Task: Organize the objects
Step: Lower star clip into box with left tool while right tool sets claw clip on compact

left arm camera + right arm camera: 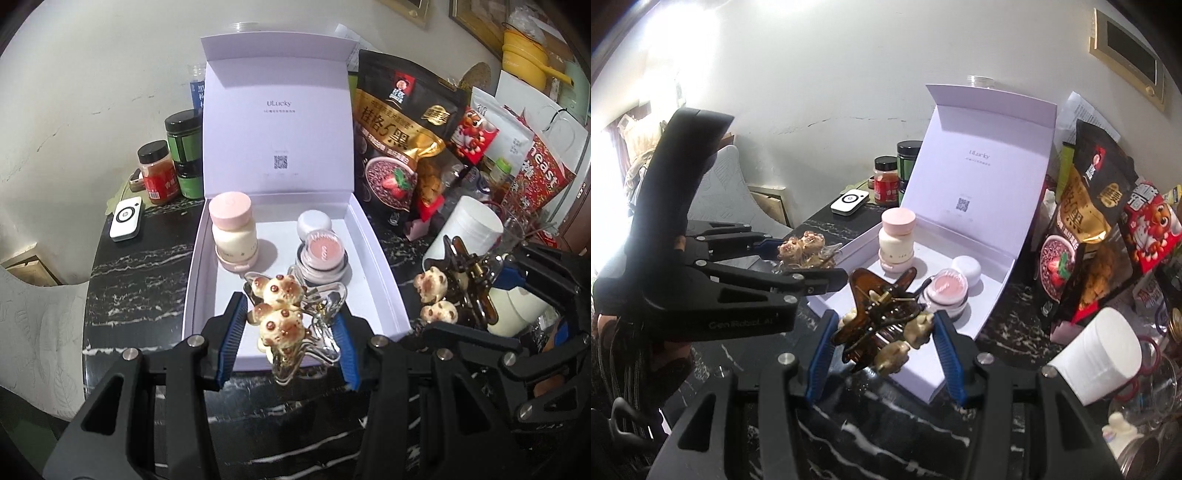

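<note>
A: Where are the clips?

B: One in each gripper. The left gripper [291,325] has its jaws closed on the clear clip [286,317], low centre of the left view, over the near edge of the open box [373,254]. The right gripper [886,339] has its jaws closed on the brown clip [879,325], low centre of the right view, just before the box's near corner.

A: And inside the box?

B: A pink-capped bottle [233,230] stands upright at the back left. To its right sits a pink jar [325,254], with a white lid [314,221] just behind it. The raised box lid fills the upper middle of the left view.

A: Around it?

B: The box lies on a black marbled bench [136,280]. At centre left of the left view stand a red jar [157,173] and a green jar [184,155], with a white device [126,219] just below them. A black snack bag [402,136] stands right of the lid, and a white cup [467,229] lies tilted at centre right.
</note>
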Demonstrator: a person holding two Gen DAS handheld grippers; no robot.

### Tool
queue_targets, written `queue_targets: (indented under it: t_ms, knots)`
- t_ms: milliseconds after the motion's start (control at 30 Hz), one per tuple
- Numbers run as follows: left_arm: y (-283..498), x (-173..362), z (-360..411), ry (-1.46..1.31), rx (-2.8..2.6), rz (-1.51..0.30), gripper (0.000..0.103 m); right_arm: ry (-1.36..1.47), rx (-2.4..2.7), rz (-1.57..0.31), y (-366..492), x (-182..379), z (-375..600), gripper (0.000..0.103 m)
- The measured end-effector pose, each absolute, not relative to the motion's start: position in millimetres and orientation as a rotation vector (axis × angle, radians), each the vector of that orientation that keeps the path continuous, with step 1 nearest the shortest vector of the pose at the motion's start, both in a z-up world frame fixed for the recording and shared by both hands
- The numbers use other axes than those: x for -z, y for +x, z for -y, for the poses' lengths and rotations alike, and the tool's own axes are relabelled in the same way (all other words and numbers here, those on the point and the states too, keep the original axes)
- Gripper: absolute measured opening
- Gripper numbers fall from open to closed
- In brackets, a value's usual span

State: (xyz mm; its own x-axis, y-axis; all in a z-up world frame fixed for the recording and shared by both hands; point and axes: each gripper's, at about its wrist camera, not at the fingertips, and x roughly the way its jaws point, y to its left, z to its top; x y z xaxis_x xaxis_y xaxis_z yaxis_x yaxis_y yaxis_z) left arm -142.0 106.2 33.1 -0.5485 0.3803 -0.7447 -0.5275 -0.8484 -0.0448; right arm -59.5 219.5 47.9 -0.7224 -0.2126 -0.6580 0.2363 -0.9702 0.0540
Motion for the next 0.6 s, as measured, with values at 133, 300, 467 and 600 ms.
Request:
queue_targets:
  t_ms: [133,300,467,600]
  knots:
    - [-156,-29,-109,-1.09,-2.37,-0.255,0.044,1.044,2.707,-0.035,-78,-43,-227,0.053]
    - [-175,-16,-114,-1.126,-2.358,-0.25,0.044,1.065,2.702,-0.013,-99,-35,-235,0.053]
    - [-190,-3,-117,-1.15,-2.349,-0.247,0.044,1.089,2.698,0.007,-117,-27,-240,0.053]
    - [-204,10,-119,-1.184,-2.337,-0.24,0.044,1.111,2.692,0.019,-131,-18,-242,0.053]
